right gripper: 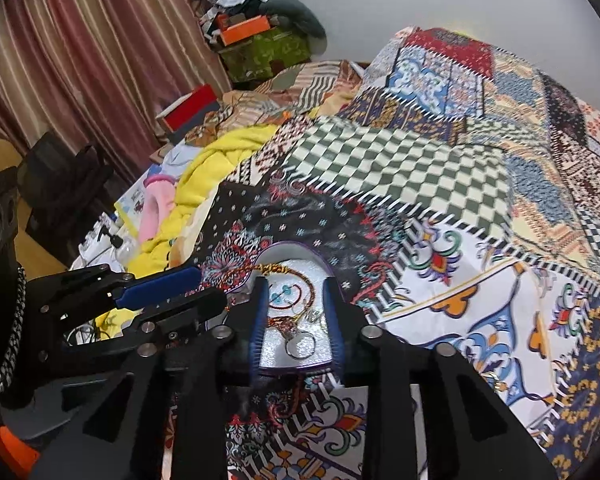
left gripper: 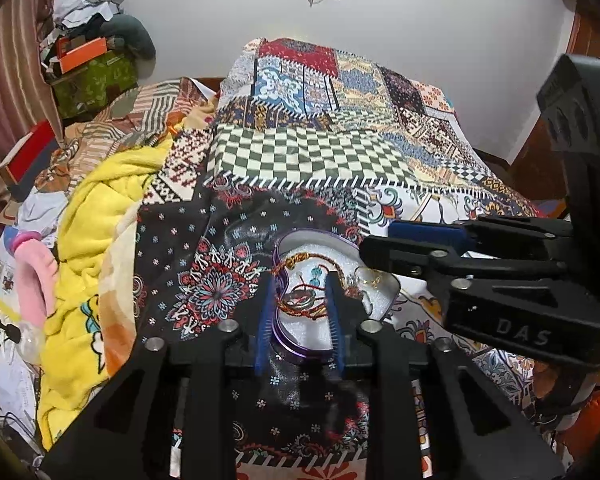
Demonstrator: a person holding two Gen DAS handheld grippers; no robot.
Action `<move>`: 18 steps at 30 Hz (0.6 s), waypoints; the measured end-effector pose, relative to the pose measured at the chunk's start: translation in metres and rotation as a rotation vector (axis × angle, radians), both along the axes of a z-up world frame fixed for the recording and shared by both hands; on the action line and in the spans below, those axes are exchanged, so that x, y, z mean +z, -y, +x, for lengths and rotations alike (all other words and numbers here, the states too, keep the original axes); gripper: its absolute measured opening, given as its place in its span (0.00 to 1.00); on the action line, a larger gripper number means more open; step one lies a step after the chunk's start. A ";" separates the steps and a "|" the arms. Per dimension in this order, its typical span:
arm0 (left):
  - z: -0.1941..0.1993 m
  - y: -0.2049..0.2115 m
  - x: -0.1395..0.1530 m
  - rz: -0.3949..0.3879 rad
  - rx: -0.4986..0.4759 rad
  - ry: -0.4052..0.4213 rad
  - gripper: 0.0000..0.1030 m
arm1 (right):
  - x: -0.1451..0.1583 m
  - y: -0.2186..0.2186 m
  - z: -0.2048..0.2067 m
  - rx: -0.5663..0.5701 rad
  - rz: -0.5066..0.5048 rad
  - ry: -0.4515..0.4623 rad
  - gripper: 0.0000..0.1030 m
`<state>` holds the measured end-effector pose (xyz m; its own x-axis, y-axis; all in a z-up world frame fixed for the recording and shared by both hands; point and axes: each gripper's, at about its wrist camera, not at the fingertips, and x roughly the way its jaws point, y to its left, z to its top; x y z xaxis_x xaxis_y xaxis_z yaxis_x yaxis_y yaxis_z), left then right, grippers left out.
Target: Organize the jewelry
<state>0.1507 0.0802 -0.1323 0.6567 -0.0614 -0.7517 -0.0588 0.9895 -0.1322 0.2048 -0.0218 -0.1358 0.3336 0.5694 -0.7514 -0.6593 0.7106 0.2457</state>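
Both grippers hang parted and empty over the heart-shaped tray (left gripper: 300,340) on the bedspread (left gripper: 308,152); the left gripper (left gripper: 300,308) straddles the tangled bracelets (left gripper: 300,302); the right gripper (right gripper: 296,316) frames a ring (right gripper: 302,346); a grab may drag the whole knot or tip the tray.

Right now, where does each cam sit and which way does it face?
Left wrist: sits on the left tongs, facing forward over the heart-shaped tray on the patchwork bedspread; right tongs enter from its right.
Right wrist: sits on the right tongs, facing the same tray; left tongs enter from its left.
Shared: tray, jewelry, bedspread.
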 end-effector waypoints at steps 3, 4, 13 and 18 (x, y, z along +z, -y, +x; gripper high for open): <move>-0.003 0.003 0.010 0.010 0.000 0.023 0.30 | 0.010 0.009 -0.002 -0.026 0.012 0.032 0.36; -0.004 0.004 0.014 0.012 -0.001 0.030 0.30 | 0.014 0.012 -0.003 -0.034 0.013 0.046 0.37; -0.001 0.027 0.039 0.016 -0.025 0.079 0.39 | 0.041 0.050 -0.011 -0.110 0.016 0.131 0.37; 0.008 0.048 0.044 0.015 -0.064 0.089 0.41 | 0.049 0.075 -0.012 -0.164 -0.001 0.171 0.37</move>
<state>0.1589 0.0324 -0.0886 0.7161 -0.0941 -0.6916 0.0158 0.9928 -0.1188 0.1933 -0.0968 -0.0869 0.5438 0.4960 -0.6769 -0.5668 0.8119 0.1396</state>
